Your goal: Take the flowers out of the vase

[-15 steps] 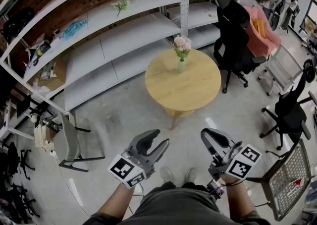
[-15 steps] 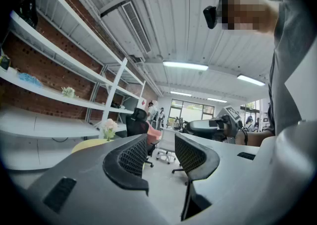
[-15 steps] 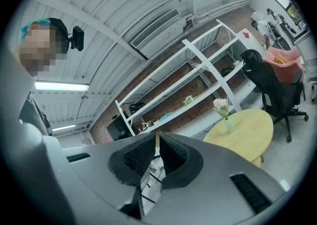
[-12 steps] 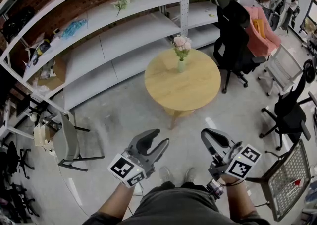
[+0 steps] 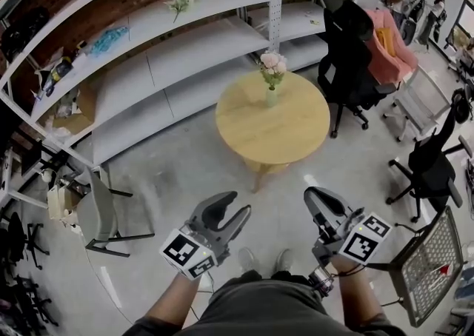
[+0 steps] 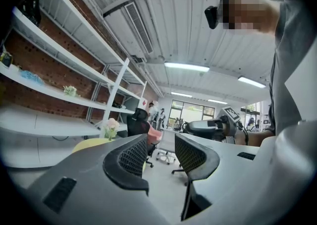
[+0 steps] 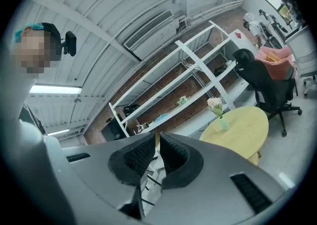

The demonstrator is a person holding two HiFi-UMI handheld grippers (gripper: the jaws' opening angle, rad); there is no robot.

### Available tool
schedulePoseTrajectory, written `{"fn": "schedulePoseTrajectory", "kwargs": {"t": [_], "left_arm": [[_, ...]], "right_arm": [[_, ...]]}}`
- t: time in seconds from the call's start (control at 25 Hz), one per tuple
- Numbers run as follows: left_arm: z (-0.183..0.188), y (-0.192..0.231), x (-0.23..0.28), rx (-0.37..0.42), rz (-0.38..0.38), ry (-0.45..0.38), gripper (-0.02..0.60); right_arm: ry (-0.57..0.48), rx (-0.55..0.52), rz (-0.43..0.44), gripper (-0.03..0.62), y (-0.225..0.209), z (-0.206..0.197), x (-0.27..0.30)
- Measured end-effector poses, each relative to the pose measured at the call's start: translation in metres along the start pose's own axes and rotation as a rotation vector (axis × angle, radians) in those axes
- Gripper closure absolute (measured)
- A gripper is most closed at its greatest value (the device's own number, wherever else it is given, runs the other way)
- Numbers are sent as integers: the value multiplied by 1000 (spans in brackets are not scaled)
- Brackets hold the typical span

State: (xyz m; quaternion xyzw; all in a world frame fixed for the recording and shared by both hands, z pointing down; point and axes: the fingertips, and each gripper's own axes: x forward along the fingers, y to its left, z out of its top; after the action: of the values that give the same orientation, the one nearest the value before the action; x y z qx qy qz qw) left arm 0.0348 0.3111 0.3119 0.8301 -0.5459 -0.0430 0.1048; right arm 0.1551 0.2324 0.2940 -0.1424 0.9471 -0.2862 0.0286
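Note:
Pink flowers [image 5: 272, 63] stand upright in a small pale green vase [image 5: 272, 98] near the far edge of a round wooden table [image 5: 285, 135]. Both grippers are held low near the person's body, well short of the table. My left gripper [image 5: 235, 206] is open with nothing between its jaws. My right gripper [image 5: 316, 195] is shut and holds nothing. In the left gripper view the flowers [image 6: 111, 125] show far off, left of the open left gripper [image 6: 161, 150]. In the right gripper view the flowers [image 7: 214, 103], vase [image 7: 224, 123] and table [image 7: 242, 127] lie ahead to the right of the shut right gripper [image 7: 157, 142].
White shelving [image 5: 185, 38] lines the brick wall behind the table; another bunch of flowers [image 5: 180, 3] lies on it. A black office chair [image 5: 348, 61] and a pink chair [image 5: 389, 42] stand right of the table, a grey chair [image 5: 100, 216] at left, a mesh chair [image 5: 433, 260] at right.

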Motion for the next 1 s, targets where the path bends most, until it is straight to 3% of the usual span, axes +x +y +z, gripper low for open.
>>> {"fn": "schedulePoseTrajectory", "kwargs": {"t": [0.44, 0.68, 1.0], "left_arm": [[4, 29, -17, 8, -26, -5, 413], [7, 46, -2, 17, -10, -2, 414], [9, 79, 63, 20, 23, 23, 422]], "right_arm": [[-23, -18, -31, 562, 19, -10, 23], [-42, 4, -51, 562, -6, 0, 30], [-29, 26, -20, 562, -71, 30, 62]]}}
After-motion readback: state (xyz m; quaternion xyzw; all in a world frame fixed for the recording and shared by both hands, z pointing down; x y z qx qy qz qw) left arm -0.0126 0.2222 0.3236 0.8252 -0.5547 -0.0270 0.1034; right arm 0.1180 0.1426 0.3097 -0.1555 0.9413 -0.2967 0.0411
